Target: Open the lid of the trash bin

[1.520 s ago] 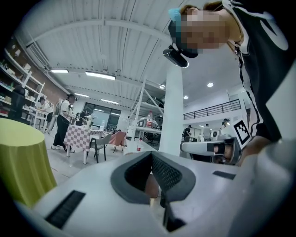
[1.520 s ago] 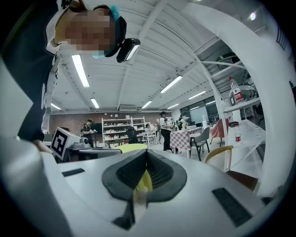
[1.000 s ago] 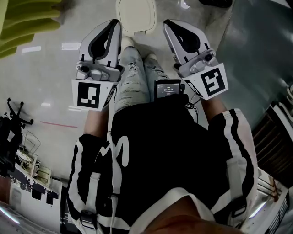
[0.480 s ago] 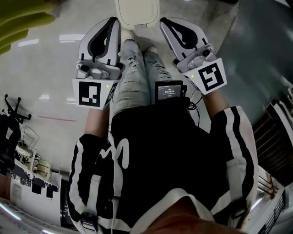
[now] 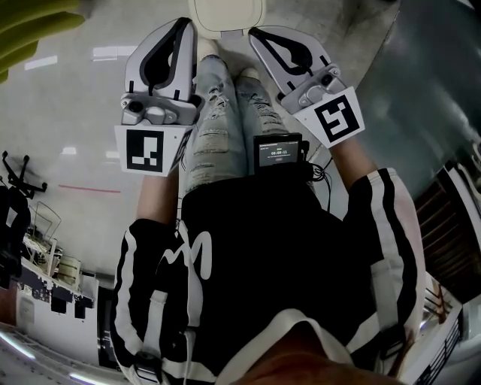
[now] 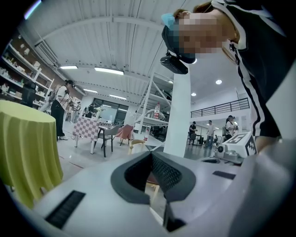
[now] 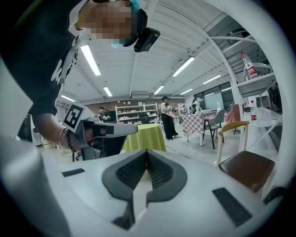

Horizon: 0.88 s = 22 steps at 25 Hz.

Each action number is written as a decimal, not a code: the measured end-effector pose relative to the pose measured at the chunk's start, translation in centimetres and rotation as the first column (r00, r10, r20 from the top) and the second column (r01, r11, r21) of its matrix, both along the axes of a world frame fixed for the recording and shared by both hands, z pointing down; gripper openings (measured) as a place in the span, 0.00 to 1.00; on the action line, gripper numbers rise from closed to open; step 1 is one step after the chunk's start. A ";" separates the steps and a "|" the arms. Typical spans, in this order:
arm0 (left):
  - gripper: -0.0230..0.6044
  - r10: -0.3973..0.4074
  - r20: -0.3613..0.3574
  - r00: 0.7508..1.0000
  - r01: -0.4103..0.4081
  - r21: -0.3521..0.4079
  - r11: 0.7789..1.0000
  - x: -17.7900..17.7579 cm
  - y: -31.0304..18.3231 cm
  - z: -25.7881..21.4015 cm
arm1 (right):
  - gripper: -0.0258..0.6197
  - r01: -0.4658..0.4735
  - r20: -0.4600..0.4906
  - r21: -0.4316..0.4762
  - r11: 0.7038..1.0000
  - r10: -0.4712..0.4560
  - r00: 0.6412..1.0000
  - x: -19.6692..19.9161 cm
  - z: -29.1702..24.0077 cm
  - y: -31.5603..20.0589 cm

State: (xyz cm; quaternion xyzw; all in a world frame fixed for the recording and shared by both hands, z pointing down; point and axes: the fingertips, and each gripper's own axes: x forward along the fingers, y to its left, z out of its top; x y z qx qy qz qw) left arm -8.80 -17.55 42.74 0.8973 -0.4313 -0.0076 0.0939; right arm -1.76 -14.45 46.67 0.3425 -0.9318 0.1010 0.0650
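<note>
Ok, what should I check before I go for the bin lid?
1. Cream rounded plastic trash bin lid in sight: ok, at the head view's top edge, partly cut off.
2. Lid shut: ok, it looks flat and closed.
3. Left hand-held gripper empty: ok, jaws together on nothing.
4. Right hand-held gripper empty: ok, jaws together on nothing.
5. Jaws open to take the lid: not ok, both shut.
6. Gripper tips touching the lid: cannot tell.

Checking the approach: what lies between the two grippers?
In the head view, the person's jeans-clad legs stand between the left gripper and the right gripper; the trash bin lid is just beyond.
</note>
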 end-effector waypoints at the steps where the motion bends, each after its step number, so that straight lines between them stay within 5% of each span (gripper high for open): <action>1: 0.05 -0.001 -0.001 1.000 0.001 -0.003 1.000 -0.1 0.0 0.2 | 0.06 0.003 0.000 -0.005 1.000 -0.003 1.000 -0.1 0.2 0.0; 22: 0.05 -0.012 0.005 1.000 0.013 -0.051 0.999 0.1 0.9 4.0 | 0.06 0.063 -0.059 -0.090 0.994 -0.069 0.996 -1.2 8.7 0.3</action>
